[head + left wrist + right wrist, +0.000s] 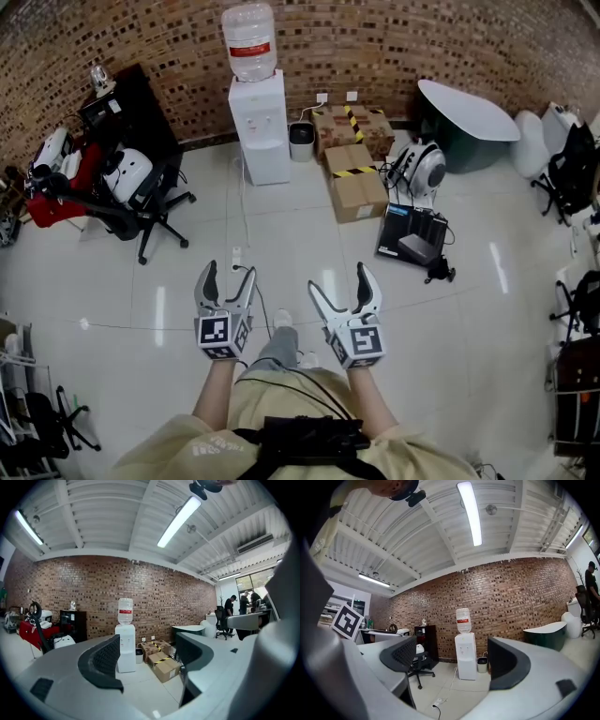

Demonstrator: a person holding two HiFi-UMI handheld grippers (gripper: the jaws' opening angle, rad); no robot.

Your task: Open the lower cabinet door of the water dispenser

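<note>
The white water dispenser (259,128) stands against the brick wall with a clear bottle on top; its lower cabinet door (266,167) is closed. It also shows far off in the left gripper view as the dispenser (125,653) and in the right gripper view as the dispenser (466,660). My left gripper (225,279) and right gripper (340,288) are held side by side over the floor, well short of the dispenser. Both are open and hold nothing.
Cardboard boxes (354,178) with hazard tape and a small bin (301,142) sit right of the dispenser. An office chair (141,202) stands to its left. A power strip and cable (239,253) lie on the tiles between me and the dispenser. A black box (412,232) lies at right.
</note>
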